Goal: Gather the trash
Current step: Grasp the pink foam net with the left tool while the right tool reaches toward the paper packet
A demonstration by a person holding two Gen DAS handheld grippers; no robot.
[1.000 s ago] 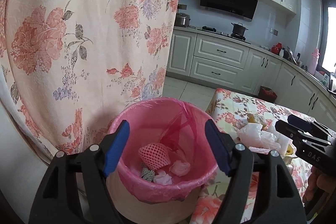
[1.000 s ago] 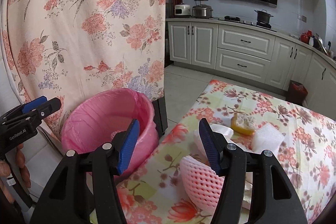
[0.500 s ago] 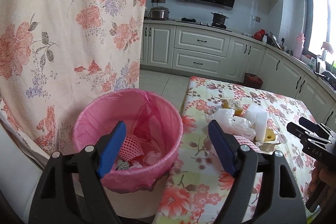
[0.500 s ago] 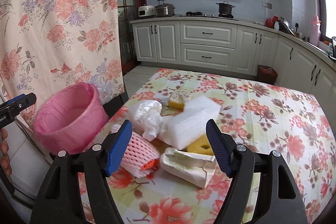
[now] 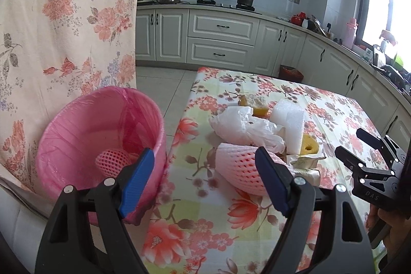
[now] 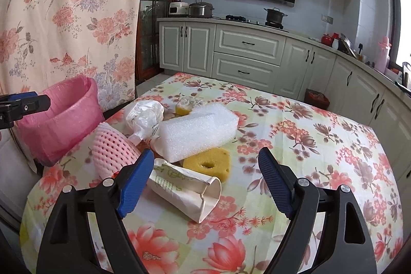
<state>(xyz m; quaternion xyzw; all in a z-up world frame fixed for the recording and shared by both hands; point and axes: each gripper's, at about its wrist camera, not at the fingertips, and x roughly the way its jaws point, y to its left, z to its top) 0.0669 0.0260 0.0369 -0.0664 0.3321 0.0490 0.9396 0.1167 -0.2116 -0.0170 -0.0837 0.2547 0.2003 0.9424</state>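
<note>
A pile of trash lies on the floral table [image 6: 321, 145]: a pink foam net [image 6: 113, 148], a crumpled white plastic bag [image 6: 145, 117], a white foam block [image 6: 197, 131], a yellow sponge ring [image 6: 209, 163] and a crushed paper cup [image 6: 187, 188]. The pink-lined bin [image 5: 100, 138] stands off the table's left edge and holds another foam net [image 5: 111, 161]. My left gripper [image 5: 205, 182] is open and empty, over the table edge beside the pink foam net [image 5: 239, 171]. My right gripper [image 6: 205, 182] hovers over the paper cup, jaws opening, pads not touching it.
A floral curtain [image 5: 64, 17] hangs behind the bin. Kitchen cabinets [image 6: 246, 55] and a stove with pots run along the back wall. A yellow cake piece [image 5: 257, 102] lies behind the bag. The table's right half [image 6: 346, 158] bears no objects.
Both grippers swung right from the bin toward the trash pile on the table. The right gripper's jaws widened and now frame the paper cup.
</note>
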